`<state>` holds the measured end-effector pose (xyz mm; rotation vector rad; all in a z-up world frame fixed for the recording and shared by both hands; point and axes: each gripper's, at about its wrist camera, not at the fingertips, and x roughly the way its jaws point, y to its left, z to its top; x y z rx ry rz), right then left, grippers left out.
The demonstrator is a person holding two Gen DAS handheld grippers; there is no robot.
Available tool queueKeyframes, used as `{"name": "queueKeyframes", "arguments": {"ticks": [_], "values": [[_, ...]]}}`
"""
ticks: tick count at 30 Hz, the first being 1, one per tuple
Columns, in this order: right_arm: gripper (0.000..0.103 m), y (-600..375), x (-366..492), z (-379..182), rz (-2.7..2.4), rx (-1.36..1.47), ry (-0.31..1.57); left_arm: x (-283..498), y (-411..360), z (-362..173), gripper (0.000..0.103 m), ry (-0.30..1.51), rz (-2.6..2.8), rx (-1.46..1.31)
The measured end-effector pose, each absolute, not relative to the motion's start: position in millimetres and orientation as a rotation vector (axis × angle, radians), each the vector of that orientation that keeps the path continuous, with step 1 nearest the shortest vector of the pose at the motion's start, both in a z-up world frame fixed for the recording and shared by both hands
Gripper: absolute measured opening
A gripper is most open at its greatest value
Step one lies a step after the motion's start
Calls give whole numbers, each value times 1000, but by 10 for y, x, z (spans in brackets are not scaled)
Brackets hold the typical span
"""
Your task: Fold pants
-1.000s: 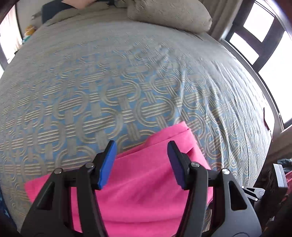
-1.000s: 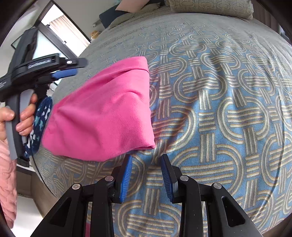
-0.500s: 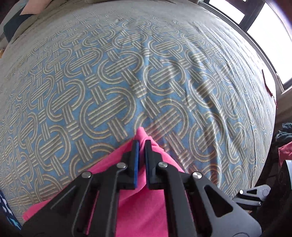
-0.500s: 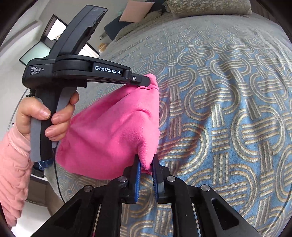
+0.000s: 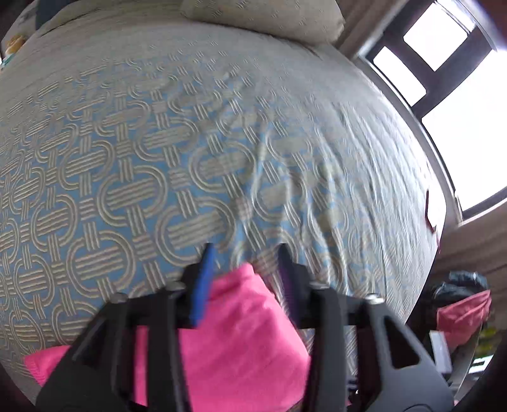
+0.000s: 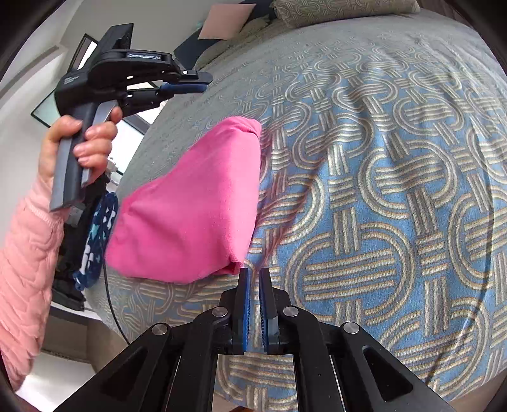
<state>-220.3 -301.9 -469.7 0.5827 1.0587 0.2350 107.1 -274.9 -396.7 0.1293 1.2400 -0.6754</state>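
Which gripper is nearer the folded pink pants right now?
Right. The right gripper is shut beside the folded pink pants' near corner, holding nothing. The left gripper hangs above the far corner, jaws opening, clear of the cloth.

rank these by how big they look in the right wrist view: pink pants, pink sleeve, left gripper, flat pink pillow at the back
1. pink pants
2. pink sleeve and left gripper: look much alike, and both sit nearer the camera than the pants, so I won't rank them
3. flat pink pillow, smallest, but farthest away

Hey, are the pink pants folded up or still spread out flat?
Folded: the pink pants lie as a compact, doubled bundle with rounded edges on the bedspread.
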Motion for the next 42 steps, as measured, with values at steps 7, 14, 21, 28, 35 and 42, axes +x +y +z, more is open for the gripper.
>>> {"name": "queueKeyframes", "arguments": {"ticks": [7, 14, 21, 28, 35, 42], "values": [[41, -3215, -2168, -4635, 175, 612, 1037, 685, -3262, -4513, 73, 1228, -611, 504], [47, -3086, -1882, -4754, 303, 696, 1079, 719, -3330, -4655, 15, 1217, -573, 490], [11, -3057, -1794, -4822, 245, 727, 1070, 925, -3281, -4362, 5, 1157, -533, 397], [18, -2990, -2041, -4809, 211, 624, 1086, 856, -3206, -3812, 9, 983, -559, 319], [34, -3303, -2164, -4835, 199, 645, 1113, 160, -2919, -3321, 51, 825, -610, 381], [34, -3290, -2157, -4646, 141, 586, 1099, -137, -2565, -3115, 60, 766, -548, 345]]}}
